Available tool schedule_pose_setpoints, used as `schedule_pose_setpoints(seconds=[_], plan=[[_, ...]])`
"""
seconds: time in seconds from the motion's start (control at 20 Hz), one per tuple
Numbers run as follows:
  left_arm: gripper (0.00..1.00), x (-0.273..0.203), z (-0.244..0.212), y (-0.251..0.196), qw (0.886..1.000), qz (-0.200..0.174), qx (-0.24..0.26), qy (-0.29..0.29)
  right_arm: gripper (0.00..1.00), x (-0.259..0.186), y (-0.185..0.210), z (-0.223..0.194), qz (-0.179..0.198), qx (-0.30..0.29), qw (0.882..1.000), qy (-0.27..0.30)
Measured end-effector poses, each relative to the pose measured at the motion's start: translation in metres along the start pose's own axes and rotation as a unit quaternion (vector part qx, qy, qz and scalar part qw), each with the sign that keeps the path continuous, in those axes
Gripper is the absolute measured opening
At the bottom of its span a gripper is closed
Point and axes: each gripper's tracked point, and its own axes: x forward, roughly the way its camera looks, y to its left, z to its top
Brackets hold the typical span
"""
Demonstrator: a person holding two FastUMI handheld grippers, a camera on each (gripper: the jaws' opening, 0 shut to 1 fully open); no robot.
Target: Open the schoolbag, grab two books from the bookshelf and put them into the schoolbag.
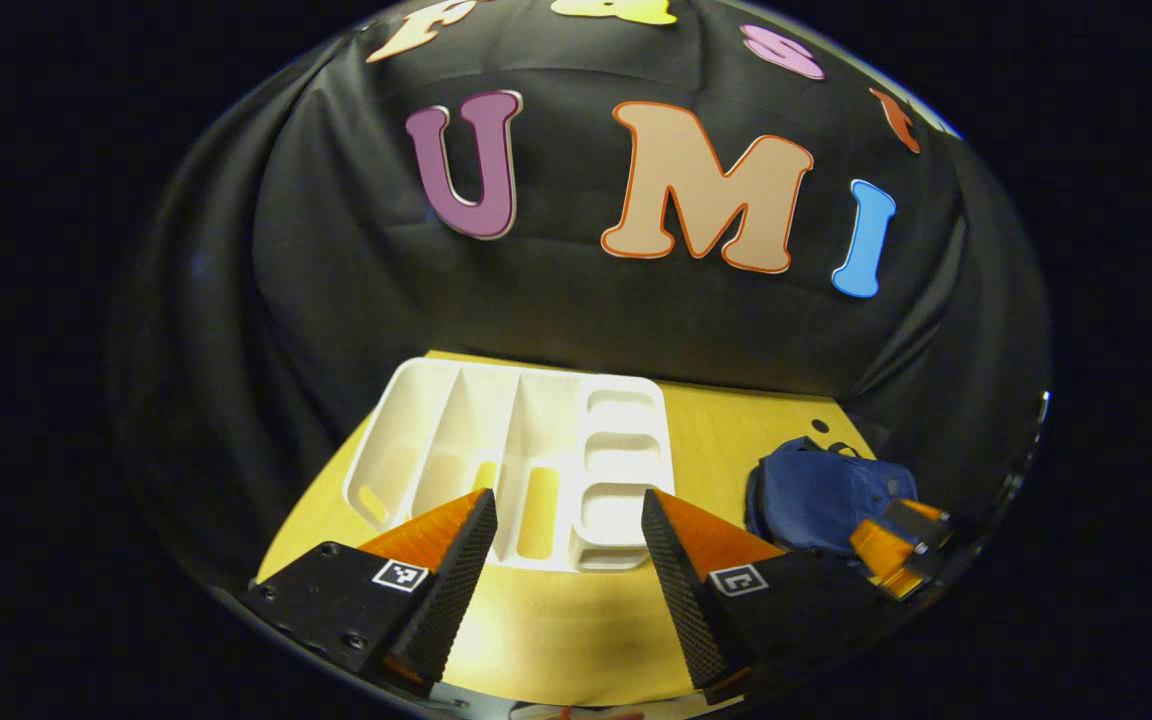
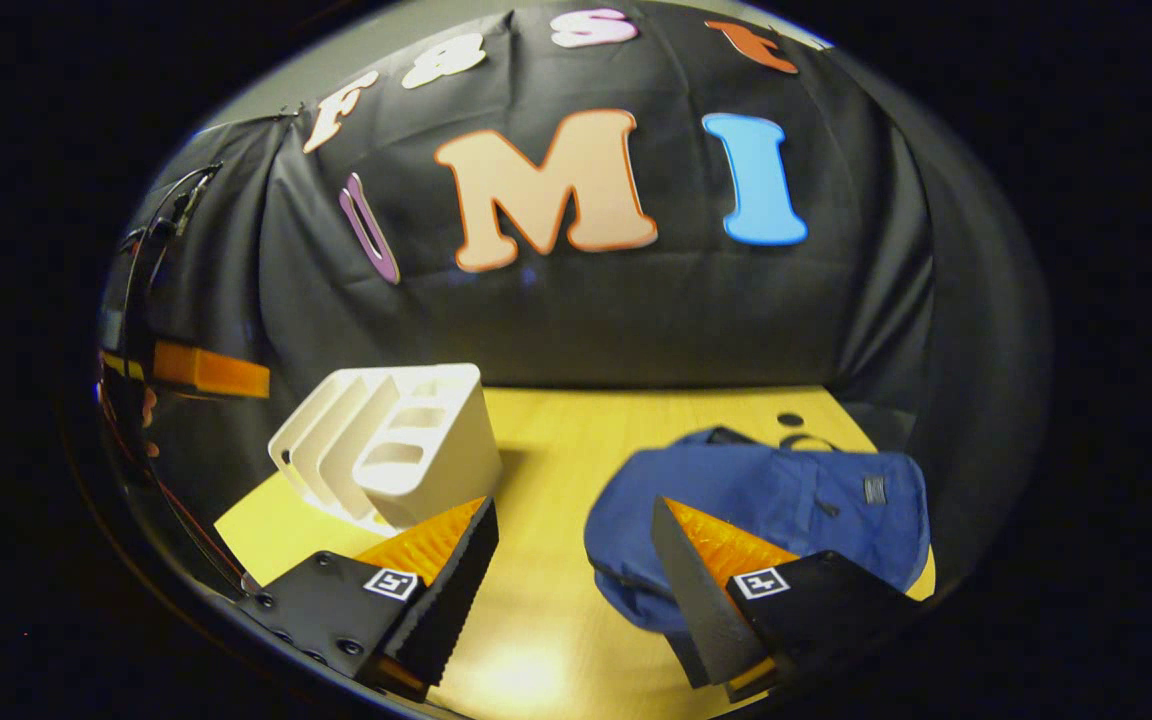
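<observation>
Both grippers, left (image 1: pixel 566 560) and right (image 2: pixel 576 570), hang released; right of the white bookshelf (image 1: pixel 511 460), the blue schoolbag (image 2: pixel 766 510) apparently awaits unzipping.

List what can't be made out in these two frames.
- Schoolbag zipper state: right gripper view, near edge hidden behind the right gripper finger.
- Bookshelf near end: left gripper view, covered by the left gripper fingers.
- Bookshelf far side: right gripper view, turned away.
- Other gripper's jaws: left gripper view, squeezed at the edge.
</observation>
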Motion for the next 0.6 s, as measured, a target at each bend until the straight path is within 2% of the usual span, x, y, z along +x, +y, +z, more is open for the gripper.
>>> schedule_pose_setpoints(seconds=[0.2,0.35,0.6], plan=[[0.86,-0.009,0.025,0.002,0.999,0.009,0.024,-0.030,0.96,-0.003,0.013,0.069,0.006,-0.006,0.997,-0.081],[0.86,-0.014,0.031,0.001,0.999,0.001,0.024,-0.039,0.97,-0.010,0.011,0.086,-0.007,-0.009,0.994,-0.110],[0.86,-0.013,0.027,0.000,0.999,-0.007,0.013,-0.028,0.96,-0.025,0.003,0.086,-0.035,-0.004,0.992,-0.119]])
